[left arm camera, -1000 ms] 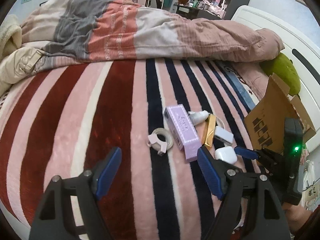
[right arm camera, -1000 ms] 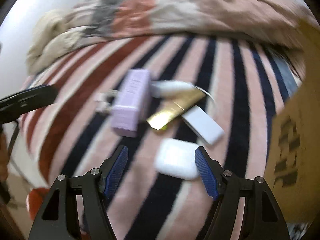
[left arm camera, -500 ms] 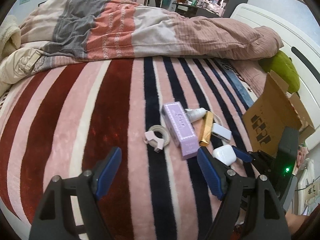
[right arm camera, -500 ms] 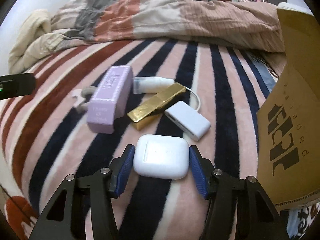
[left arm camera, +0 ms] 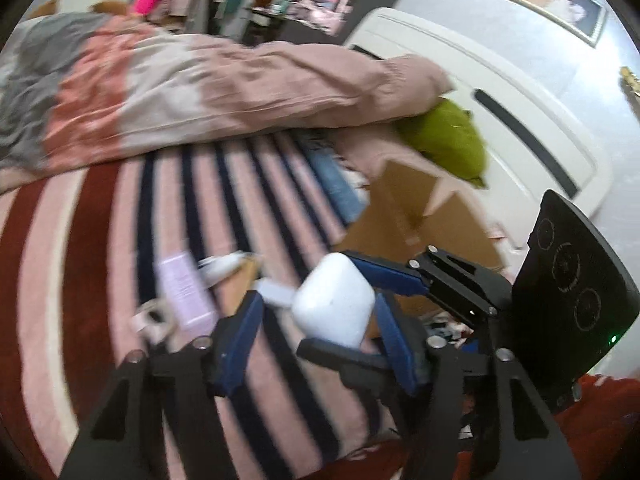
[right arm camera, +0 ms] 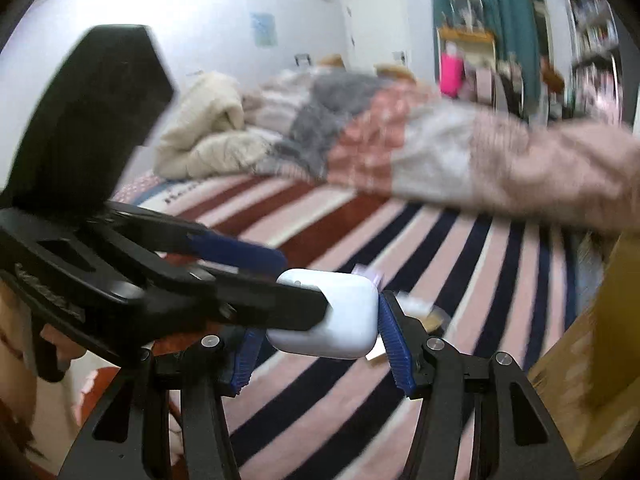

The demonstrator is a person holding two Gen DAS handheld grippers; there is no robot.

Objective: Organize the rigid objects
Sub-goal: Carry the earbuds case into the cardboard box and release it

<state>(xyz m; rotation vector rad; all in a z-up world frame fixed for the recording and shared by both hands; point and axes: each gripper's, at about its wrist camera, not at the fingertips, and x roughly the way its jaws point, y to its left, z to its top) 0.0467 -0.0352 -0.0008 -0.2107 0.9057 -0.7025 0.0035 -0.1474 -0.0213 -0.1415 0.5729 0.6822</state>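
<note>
A white earbud case (right arm camera: 332,316) is lifted off the bed, held between the blue pads of my right gripper (right arm camera: 320,344). It also shows in the left wrist view (left arm camera: 334,300), between the fingers of my left gripper (left arm camera: 316,340), whose jaws stand apart around it; the left pad is clear of it and the right pad is at its side. The right gripper (left arm camera: 360,308) reaches in from the right there. A lilac box (left arm camera: 182,292), a white tube (left arm camera: 222,266) and a white adapter (left arm camera: 274,294) lie on the striped blanket (left arm camera: 100,240).
An open cardboard box (left arm camera: 420,216) stands at the right, and shows at the edge of the right wrist view (right arm camera: 592,352). A rumpled duvet (left arm camera: 200,88) lies across the far side of the bed. A green cushion (left arm camera: 448,140) lies by the white headboard (left arm camera: 500,92).
My right gripper closed on the white case and lifted it off the blanket. My left gripper swung right and narrowed around the case. Both views tilted up.
</note>
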